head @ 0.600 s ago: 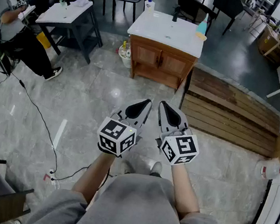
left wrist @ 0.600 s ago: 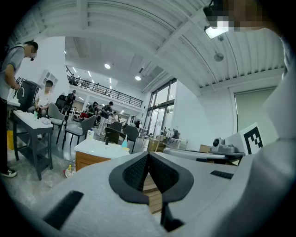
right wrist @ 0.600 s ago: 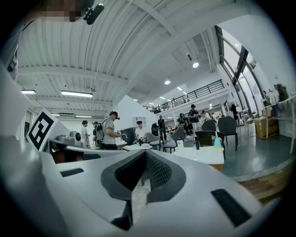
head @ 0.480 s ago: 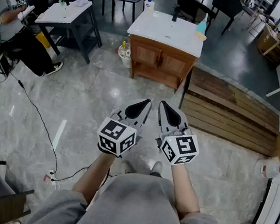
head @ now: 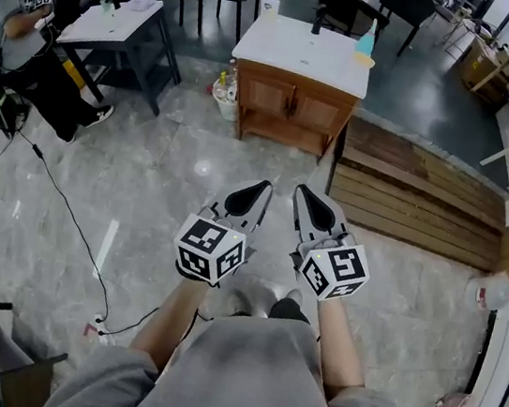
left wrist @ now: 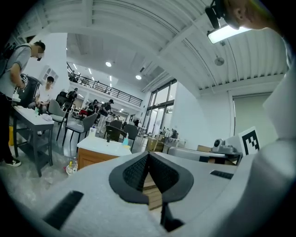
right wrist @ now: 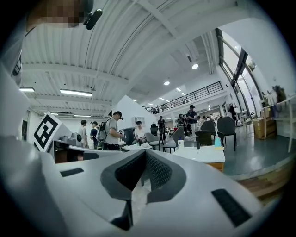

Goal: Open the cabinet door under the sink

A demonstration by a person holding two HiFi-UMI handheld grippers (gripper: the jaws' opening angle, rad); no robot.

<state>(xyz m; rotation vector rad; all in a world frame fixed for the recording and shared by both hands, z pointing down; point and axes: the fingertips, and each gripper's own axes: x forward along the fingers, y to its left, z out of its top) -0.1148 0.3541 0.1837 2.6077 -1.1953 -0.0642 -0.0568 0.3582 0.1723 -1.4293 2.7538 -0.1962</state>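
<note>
The wooden sink cabinet (head: pixel 291 107) with a white top stands far ahead on the grey floor, and its two doors are closed. It also shows small in the left gripper view as the cabinet (left wrist: pixel 94 158), and in the right gripper view as its white top (right wrist: pixel 203 153). My left gripper (head: pixel 262 190) and right gripper (head: pixel 300 193) are held side by side at waist height, pointing level toward it and well short of it. Each has its jaws together with nothing between them, as the left gripper (left wrist: pixel 148 155) and right gripper (right wrist: pixel 145 153) show in their own views.
A white bottle (head: pixel 268 3), a black faucet (head: pixel 317 22) and a blue bottle (head: pixel 366 48) stand on the cabinet top. Bottles (head: pixel 221 89) sit on the floor at its left. Wooden decking (head: pixel 416 198) lies to the right. At left are a grey table (head: pixel 111 23) with people and a floor cable (head: pixel 65 203).
The head view has shifted slightly and the person's feet have moved a step. Both grippers remain shut and side by side; the right one sits a little further right.
</note>
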